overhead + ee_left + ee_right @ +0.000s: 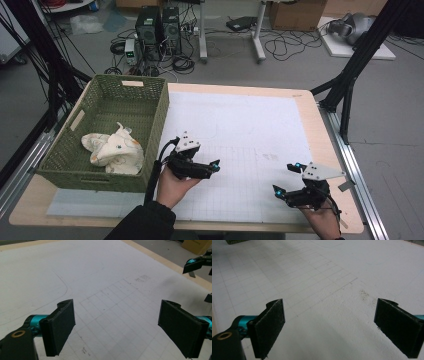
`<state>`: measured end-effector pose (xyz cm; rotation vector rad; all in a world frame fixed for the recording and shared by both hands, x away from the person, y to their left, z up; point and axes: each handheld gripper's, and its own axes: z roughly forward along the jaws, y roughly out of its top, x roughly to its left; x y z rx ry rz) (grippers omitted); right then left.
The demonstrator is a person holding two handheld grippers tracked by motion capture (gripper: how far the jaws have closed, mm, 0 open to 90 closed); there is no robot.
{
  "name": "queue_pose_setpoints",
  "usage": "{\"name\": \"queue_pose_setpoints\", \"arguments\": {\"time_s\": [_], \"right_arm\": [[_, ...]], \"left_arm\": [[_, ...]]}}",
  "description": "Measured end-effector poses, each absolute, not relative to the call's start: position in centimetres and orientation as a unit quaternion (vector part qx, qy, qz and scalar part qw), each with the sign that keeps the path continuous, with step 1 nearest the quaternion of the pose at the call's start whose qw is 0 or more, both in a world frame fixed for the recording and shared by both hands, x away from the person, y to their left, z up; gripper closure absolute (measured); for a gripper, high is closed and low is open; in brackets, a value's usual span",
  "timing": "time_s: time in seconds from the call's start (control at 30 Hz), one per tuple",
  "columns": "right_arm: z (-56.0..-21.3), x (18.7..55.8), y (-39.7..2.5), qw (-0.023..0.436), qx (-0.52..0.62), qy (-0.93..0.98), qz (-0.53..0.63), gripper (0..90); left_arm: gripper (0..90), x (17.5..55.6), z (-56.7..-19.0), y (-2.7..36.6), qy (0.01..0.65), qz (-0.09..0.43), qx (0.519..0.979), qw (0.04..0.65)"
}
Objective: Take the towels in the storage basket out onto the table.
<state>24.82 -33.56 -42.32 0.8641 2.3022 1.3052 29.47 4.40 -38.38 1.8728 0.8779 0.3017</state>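
Observation:
My left gripper (pixel 212 168) hovers just right of a green woven basket (pixel 159 125), low over the white gridded mat (pixel 250 135). Its jaws stand wide apart in the left gripper view, so the left gripper (pixel 117 312) is open with only mat between its pads. Near the table's front right corner my right gripper (pixel 286 178) is open too. In its own view the right gripper (pixel 329 307) has nothing between its black pads. A cream cloth toy (pixel 116 149) lies inside the basket, apart from both grippers.
The basket fills the table's left side. A wooden table edge (pixel 320 125) borders the mat on the right. The far end of the right gripper (pixel 197 263) appears in the left gripper view. Computers, cables and boxes sit on the floor beyond the table.

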Motion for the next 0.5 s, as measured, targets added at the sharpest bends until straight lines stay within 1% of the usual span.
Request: {"name": "queue_pose_setpoints", "arguments": {"time_s": [0.2, 0.3, 0.37, 0.5], "right_arm": [[-42.3, 24.8, -33.7, 0.178, 0.307, 0.813, 0.462, 8.9], [-42.3, 24.7, -33.7, 0.177, 0.308, 0.813, 0.462, 8.9], [-42.3, 24.7, -33.7, 0.177, 0.307, 0.813, 0.463, 8.9], [-42.3, 24.7, -33.7, 0.177, 0.308, 0.812, 0.462, 8.9]], "left_arm": [[15.1, 29.5, -37.4, 4.2, 0.362, 0.122, 0.774, 0.506], [16.4, 29.4, -36.7, 4.3, 0.363, 0.119, 0.769, 0.512], [19.1, 29.4, -36.3, 4.4, 0.364, 0.110, 0.766, 0.518], [20.1, 29.5, -35.5, 4.8, 0.367, 0.107, 0.765, 0.518]]}}
